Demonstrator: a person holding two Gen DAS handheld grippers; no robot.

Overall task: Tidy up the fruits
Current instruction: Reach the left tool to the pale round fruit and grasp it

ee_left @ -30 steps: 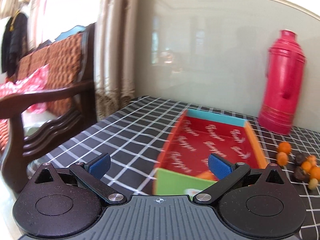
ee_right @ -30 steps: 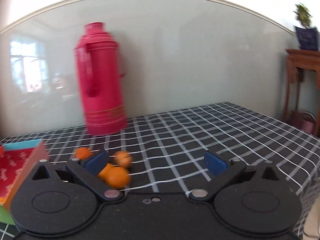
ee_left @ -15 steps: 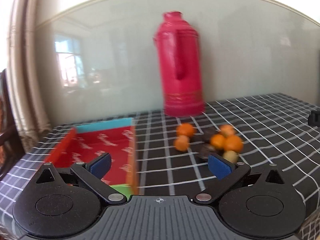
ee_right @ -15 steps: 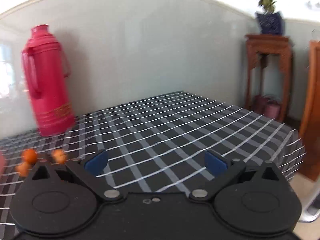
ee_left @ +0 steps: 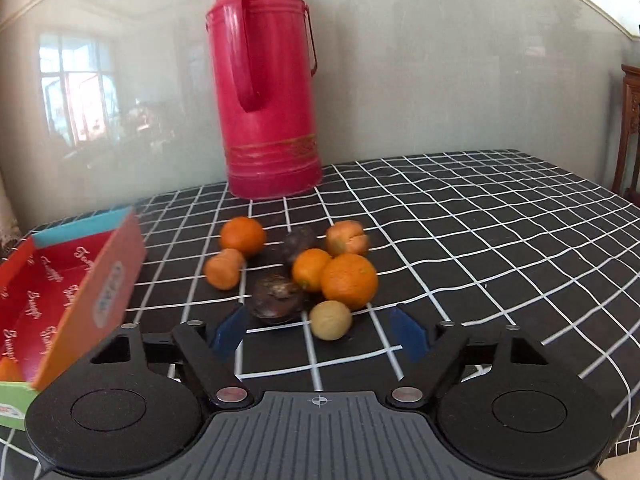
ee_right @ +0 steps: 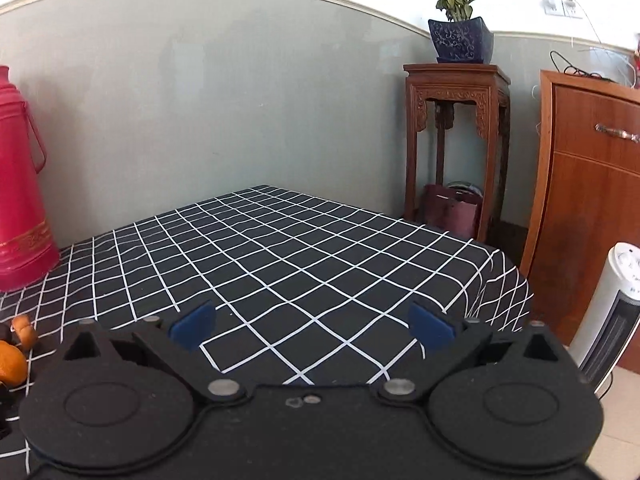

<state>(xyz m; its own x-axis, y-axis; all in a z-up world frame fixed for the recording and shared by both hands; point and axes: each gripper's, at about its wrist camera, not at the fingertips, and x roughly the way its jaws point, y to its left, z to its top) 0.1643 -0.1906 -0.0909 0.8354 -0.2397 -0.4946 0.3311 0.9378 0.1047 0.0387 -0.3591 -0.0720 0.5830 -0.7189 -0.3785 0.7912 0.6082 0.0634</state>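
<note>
Five oranges (ee_left: pixel 349 286), two dark fruits (ee_left: pixel 276 298), one yellowish fruit (ee_left: pixel 330 319), one box (ee_left: pixel 100 276), one thermos (ee_left: pixel 266 88).

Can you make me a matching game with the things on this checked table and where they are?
Things:
1. red flask
2. paper box
3. pale yellow fruit
4. potted plant

Places:
A. on the tall wooden stand
B. nearest the left hand-held gripper
C. at the back, by the wall
D. left of the fruit pile, one orange fruit in its near corner

Pairs: 1-C, 2-D, 3-B, 4-A
</note>
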